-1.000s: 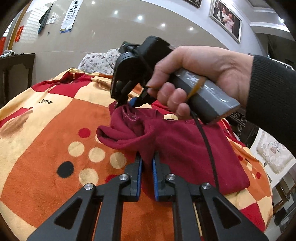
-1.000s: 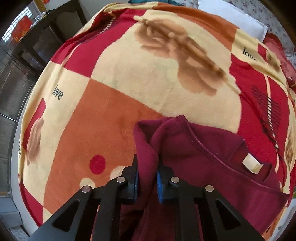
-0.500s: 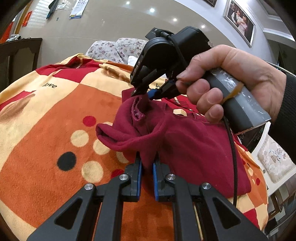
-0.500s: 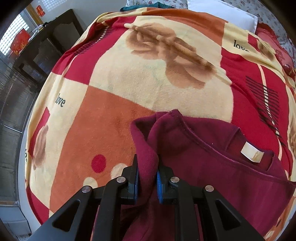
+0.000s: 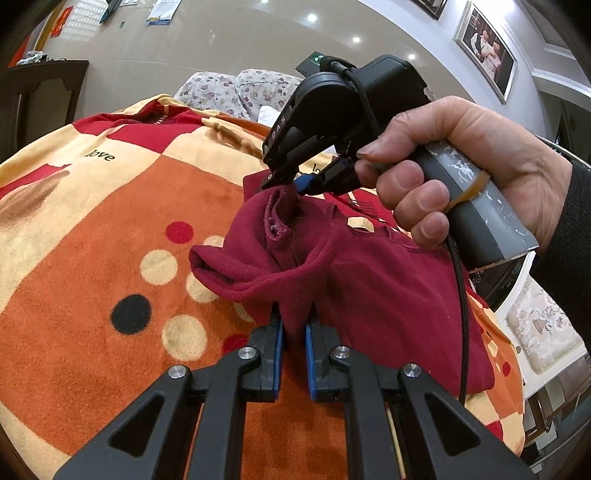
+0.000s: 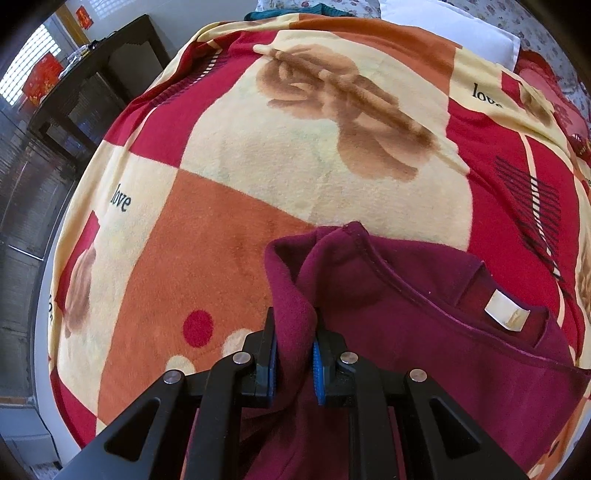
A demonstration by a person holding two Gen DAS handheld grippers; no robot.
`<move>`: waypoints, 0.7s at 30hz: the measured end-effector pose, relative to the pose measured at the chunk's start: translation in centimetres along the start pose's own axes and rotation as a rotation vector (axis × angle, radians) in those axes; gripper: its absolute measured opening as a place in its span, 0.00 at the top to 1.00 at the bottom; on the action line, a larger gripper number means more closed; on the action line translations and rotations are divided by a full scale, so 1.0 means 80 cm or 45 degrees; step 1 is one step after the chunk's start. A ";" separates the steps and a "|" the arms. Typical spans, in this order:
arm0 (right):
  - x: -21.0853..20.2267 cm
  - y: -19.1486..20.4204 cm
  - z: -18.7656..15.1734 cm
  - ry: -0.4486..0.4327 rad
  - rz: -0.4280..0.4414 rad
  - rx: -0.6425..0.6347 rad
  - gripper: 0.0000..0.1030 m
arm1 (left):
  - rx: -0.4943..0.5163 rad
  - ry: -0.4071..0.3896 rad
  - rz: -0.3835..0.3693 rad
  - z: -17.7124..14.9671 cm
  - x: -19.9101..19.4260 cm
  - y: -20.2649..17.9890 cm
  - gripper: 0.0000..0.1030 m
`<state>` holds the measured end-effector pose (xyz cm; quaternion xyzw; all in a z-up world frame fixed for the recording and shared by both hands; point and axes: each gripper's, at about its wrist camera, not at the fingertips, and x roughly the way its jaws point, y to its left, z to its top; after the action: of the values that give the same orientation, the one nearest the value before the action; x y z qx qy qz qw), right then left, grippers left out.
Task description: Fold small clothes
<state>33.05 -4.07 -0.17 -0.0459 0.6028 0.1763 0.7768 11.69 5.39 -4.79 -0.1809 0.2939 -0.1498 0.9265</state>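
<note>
A dark red small sweater (image 5: 388, 288) lies on a patterned blanket (image 5: 92, 229), its left side bunched up and raised. At the bottom of the left wrist view, my left gripper (image 5: 293, 317) is shut on a fold of that side. Farther back, a hand (image 5: 454, 158) holds my right gripper (image 5: 293, 186), which points steeply down and pinches the sweater's upper edge. The right wrist view shows the right gripper (image 6: 295, 332) shut on that edge of the sweater (image 6: 406, 332). The neckline with its cream label (image 6: 506, 314) lies to the right.
The blanket (image 6: 258, 166) covers a bed. Floral pillows (image 5: 236, 88) and a white pillow (image 6: 443, 26) lie at its head. A dark cabinet (image 6: 92, 66) stands beside the bed on the left. The bed's edge drops off to the right, with pale furniture (image 5: 535, 332) beyond.
In the left wrist view the hand with the right gripper has shifted right and looms larger, and the view has rolled slightly. Both grippers have kept their hold on the sweater.
</note>
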 end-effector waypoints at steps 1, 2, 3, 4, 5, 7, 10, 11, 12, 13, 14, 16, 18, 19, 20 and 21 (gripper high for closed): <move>0.000 0.001 -0.001 -0.001 -0.003 -0.005 0.85 | -0.001 0.000 -0.001 0.000 0.000 0.000 0.91; 0.000 0.000 -0.001 -0.001 -0.003 -0.005 0.85 | -0.002 0.000 0.000 0.000 0.000 0.000 0.91; 0.001 0.000 -0.001 -0.001 -0.003 -0.002 0.85 | -0.002 0.001 0.000 0.000 0.000 0.000 0.91; 0.001 0.001 0.000 0.001 -0.003 0.000 0.85 | -0.002 -0.001 0.000 -0.001 0.000 0.000 0.91; 0.001 0.001 0.000 0.000 -0.004 0.000 0.85 | -0.002 -0.002 0.000 -0.001 0.000 0.000 0.91; 0.001 0.002 0.000 -0.002 -0.007 -0.006 0.85 | -0.001 -0.002 0.000 -0.001 0.000 0.000 0.91; 0.000 0.002 -0.001 -0.004 -0.007 -0.004 0.85 | -0.001 -0.002 0.000 0.000 0.000 0.000 0.91; -0.001 0.001 -0.001 -0.005 -0.007 -0.005 0.85 | -0.002 -0.002 0.000 -0.001 0.000 0.000 0.91; -0.001 0.001 -0.001 -0.006 -0.008 -0.005 0.85 | -0.002 -0.003 0.000 0.000 0.000 0.000 0.91; -0.001 0.000 -0.001 -0.006 -0.008 -0.004 0.85 | -0.002 -0.002 -0.002 0.000 0.000 0.000 0.91; -0.001 0.000 -0.001 -0.007 -0.005 -0.005 0.85 | -0.003 -0.002 -0.003 0.000 0.000 0.001 0.91; -0.001 0.000 -0.002 -0.007 -0.004 -0.004 0.85 | -0.008 -0.004 -0.003 0.000 -0.001 0.001 0.91; -0.001 -0.001 -0.001 -0.007 -0.004 -0.002 0.85 | -0.017 -0.005 -0.007 0.000 -0.001 0.003 0.91; -0.001 -0.001 -0.001 -0.007 -0.002 0.000 0.85 | -0.023 -0.006 -0.011 0.000 -0.002 0.004 0.91; -0.002 -0.002 0.000 -0.008 0.000 0.003 0.85 | -0.033 -0.008 -0.016 0.000 -0.002 0.006 0.91; -0.002 -0.002 0.000 -0.009 0.002 0.004 0.85 | -0.050 -0.009 -0.024 0.000 -0.002 0.009 0.91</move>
<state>33.07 -4.24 -0.06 -0.0437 0.6004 0.1762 0.7788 11.65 6.13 -5.03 -0.2023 0.2918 -0.1523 0.9224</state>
